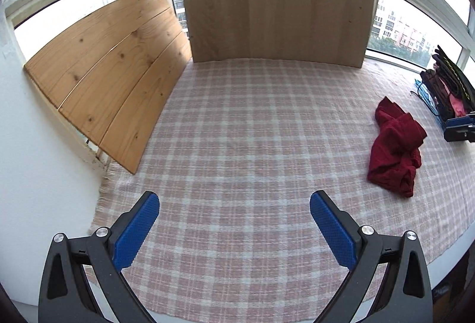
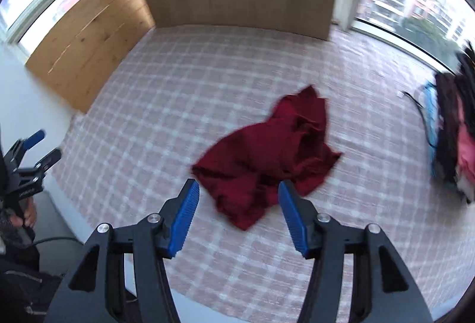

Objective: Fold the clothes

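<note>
The crumpled red garment [image 2: 267, 157] lies toward the desk's [image 1: 237, 121] right edge, stretched near-to-far, just ahead of the open, empty right hand-held gripper [image 2: 237, 189], while the open left hand-held gripper [image 1: 234, 204] hangs well apart.

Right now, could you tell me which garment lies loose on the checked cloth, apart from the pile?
The dark red garment, crumpled alone mid-cloth before the open right gripper; the other clothes are heaped together at the right edge.

The red shirt [image 2: 267, 157] is soft, matt cloth, all crumpled. The checked blanket [image 1: 243, 127] looks woven and a bit rough. The boards [image 1: 112, 68] are smooth wood with knots. The gripper pads [image 1: 135, 234] are bumpy blue rubber.
</note>
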`<move>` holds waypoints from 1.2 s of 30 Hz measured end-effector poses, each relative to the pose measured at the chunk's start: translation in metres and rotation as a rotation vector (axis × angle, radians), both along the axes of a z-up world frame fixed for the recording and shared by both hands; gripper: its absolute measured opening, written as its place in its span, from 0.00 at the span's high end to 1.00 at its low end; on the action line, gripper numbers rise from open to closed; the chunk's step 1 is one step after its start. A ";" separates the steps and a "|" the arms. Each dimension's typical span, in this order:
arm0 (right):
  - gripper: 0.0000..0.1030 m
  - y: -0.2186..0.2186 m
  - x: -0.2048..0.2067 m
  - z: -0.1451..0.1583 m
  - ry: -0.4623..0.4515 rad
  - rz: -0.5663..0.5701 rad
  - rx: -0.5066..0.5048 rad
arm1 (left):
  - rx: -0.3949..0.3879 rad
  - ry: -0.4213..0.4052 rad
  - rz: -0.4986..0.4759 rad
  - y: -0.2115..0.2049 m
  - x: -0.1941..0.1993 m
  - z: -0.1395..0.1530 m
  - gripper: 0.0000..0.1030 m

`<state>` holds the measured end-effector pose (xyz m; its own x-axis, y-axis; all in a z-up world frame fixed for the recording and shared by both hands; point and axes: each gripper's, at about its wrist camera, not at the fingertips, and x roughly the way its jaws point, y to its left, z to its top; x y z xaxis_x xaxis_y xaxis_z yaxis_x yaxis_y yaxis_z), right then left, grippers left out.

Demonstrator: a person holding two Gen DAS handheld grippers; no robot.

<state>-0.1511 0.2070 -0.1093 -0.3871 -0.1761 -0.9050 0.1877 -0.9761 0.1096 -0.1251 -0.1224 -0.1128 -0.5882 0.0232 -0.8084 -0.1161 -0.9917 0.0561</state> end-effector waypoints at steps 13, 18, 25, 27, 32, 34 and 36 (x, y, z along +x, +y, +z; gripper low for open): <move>0.46 0.123 -0.006 -0.061 0.033 -0.003 -0.064 | 0.028 -0.019 -0.248 0.197 -0.017 -0.008 0.01; 0.46 0.137 -0.039 -0.073 0.019 0.028 -0.140 | 0.003 -0.039 -0.222 0.248 -0.037 -0.008 0.01; 0.46 0.116 -0.101 -0.100 -0.034 0.074 -0.213 | -0.088 -0.058 -0.260 0.279 -0.076 -0.008 0.01; 0.46 0.110 -0.112 -0.113 -0.066 0.081 -0.232 | -0.114 -0.070 -0.305 0.291 -0.087 -0.011 0.01; 0.46 0.099 -0.129 -0.136 -0.135 0.109 -0.274 | -0.145 -0.116 -0.418 0.315 -0.106 -0.023 0.01; 0.46 0.094 -0.132 -0.143 -0.145 0.122 -0.286 | -0.151 -0.135 -0.460 0.322 -0.111 -0.028 0.01; 0.49 0.090 -0.133 -0.145 -0.136 0.132 -0.303 | -0.160 -0.152 -0.489 0.326 -0.113 -0.034 0.01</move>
<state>-0.2843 0.2972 -0.2538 -0.2226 -0.4852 -0.8456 0.2737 -0.8636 0.4235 -0.2385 0.2036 -0.1464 -0.4154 0.1347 -0.8996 -0.5810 -0.8002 0.1485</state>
